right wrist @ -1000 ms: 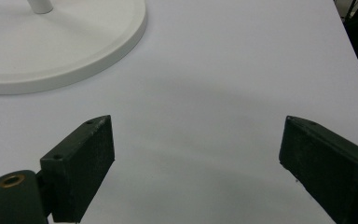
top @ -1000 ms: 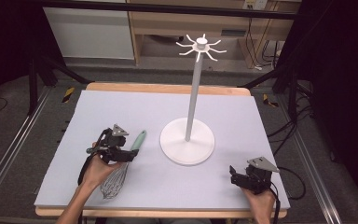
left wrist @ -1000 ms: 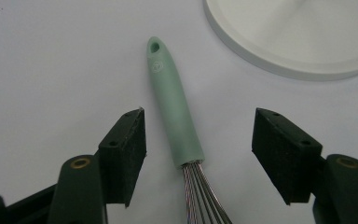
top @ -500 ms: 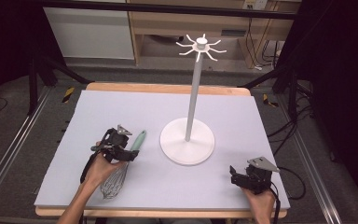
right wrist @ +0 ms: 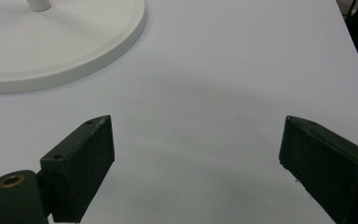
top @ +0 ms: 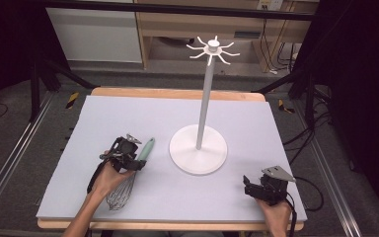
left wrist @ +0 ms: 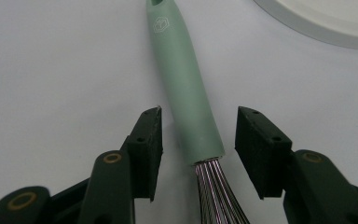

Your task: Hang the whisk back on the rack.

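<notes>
Lying flat, whisk point(left wrist: 193, 100): mint handle, wire loops

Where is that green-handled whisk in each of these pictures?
High view: whisk lies lower left on the table, under the left claw.
Left gripper view: centre, handle between the closing jaws, pads not yet touching.
Right gripper view: not there.
Shared landmark: the white stand's round base.

I can read no words or numbers from here. The one mark I see is a small pale hexagon emblem stamped near the far end of the whisk's green handle point(left wrist: 186, 88); its inner detail is too small to make out.
</notes>
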`<control>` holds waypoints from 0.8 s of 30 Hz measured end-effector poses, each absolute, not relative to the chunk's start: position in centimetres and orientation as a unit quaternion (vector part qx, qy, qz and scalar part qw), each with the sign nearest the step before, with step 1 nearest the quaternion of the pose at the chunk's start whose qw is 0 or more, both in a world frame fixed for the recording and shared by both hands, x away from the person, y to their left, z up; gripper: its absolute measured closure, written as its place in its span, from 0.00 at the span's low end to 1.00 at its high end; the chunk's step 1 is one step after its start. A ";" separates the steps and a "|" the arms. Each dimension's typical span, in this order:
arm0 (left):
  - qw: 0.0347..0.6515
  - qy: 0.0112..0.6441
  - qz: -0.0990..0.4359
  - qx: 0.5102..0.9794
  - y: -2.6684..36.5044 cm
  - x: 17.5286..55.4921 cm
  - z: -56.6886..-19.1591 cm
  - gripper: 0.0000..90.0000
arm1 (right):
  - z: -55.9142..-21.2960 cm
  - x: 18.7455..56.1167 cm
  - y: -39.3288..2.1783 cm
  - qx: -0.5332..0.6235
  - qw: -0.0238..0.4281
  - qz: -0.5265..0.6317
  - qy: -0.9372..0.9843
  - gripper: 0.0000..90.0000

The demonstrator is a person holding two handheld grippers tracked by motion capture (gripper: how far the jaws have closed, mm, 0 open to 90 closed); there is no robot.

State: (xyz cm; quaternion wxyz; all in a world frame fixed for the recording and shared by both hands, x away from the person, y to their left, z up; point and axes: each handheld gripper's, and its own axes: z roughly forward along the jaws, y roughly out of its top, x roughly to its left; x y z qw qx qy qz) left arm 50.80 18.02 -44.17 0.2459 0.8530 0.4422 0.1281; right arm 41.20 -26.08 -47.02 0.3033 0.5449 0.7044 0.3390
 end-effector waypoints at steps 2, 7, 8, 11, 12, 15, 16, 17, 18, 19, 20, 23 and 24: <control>0.245 0.444 0.126 0.853 18.0 50.9 -44.3 0.59 | -47.0 41.2 -26.1 0.545 0.303 0.338 0.705 0.12; 0.240 0.448 0.121 0.853 18.0 51.2 -44.5 0.63 | -47.0 41.2 -26.0 0.546 0.302 0.339 0.704 0.12; 0.238 0.448 0.117 0.854 18.0 51.3 -44.6 0.64 | -47.0 41.2 -26.0 0.545 0.302 0.339 0.705 0.12; 0.237 0.449 0.116 0.854 17.9 51.4 -44.7 0.66 | -47.0 41.2 -26.0 0.545 0.302 0.339 0.705 0.12; 0.237 0.449 0.115 0.854 17.9 51.4 -44.7 0.67 | -47.0 41.2 -26.0 0.545 0.302 0.339 0.705 0.12; 0.236 0.451 0.114 0.853 17.8 51.5 -44.8 0.67 | -47.0 41.2 -26.0 0.546 0.301 0.339 0.705 0.12; 0.235 0.451 0.114 0.853 17.8 51.5 -44.8 0.67 | -47.0 41.2 -26.0 0.546 0.301 0.339 0.705 0.12; 0.234 0.451 0.113 0.854 17.8 51.6 -44.8 0.67 | -47.0 41.2 -26.0 0.546 0.301 0.339 0.705 0.12; 0.232 0.453 0.111 0.854 17.8 51.6 -44.8 0.67 | -47.0 41.2 -26.0 0.546 0.301 0.339 0.705 0.12; 0.232 0.453 0.109 0.854 17.8 51.7 -44.8 0.67 | -47.0 41.2 -26.0 0.545 0.301 0.339 0.705 0.12; 0.232 0.453 0.109 0.854 17.8 51.7 -44.8 0.67 | -47.0 41.2 -26.0 0.545 0.301 0.339 0.705 0.12; 0.228 0.456 0.102 0.854 17.6 51.9 -45.1 0.67 | -47.0 41.2 -26.0 0.546 0.300 0.339 0.706 0.12; 0.227 0.457 0.100 0.854 17.6 51.9 -45.1 0.68 | -47.0 41.2 -26.0 0.545 0.299 0.339 0.706 0.12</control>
